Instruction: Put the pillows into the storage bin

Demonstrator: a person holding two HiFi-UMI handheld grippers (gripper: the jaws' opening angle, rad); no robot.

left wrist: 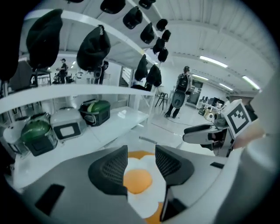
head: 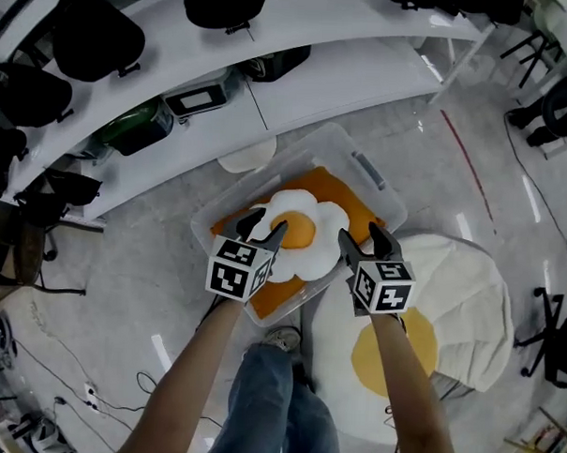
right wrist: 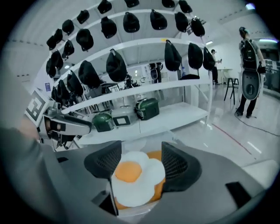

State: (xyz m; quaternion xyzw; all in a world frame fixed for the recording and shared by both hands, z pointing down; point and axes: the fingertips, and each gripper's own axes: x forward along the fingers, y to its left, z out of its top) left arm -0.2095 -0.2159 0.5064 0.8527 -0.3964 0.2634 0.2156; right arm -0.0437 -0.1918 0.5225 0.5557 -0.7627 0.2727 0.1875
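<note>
A clear plastic storage bin (head: 361,163) stands on the floor in the head view. Inside it an orange pillow (head: 348,201) lies flat, with a small fried-egg pillow (head: 312,252) on top. My left gripper (head: 265,228) and right gripper (head: 361,236) hover side by side above the bin, both open and holding nothing. In the left gripper view the egg pillow (left wrist: 139,181) shows below the spread jaws of the left gripper (left wrist: 141,151). The right gripper view shows the same pillow (right wrist: 138,177) under the right gripper (right wrist: 141,146). A large fried-egg pillow (head: 449,303) lies on the floor right of the bin.
Curved white shelves (head: 299,76) run behind the bin, with black helmets (head: 95,34) on top and green-and-black devices (head: 138,125) lower down. A white round item (head: 247,155) lies behind the bin. My jeans leg (head: 267,398) is below. People stand far off (right wrist: 248,83).
</note>
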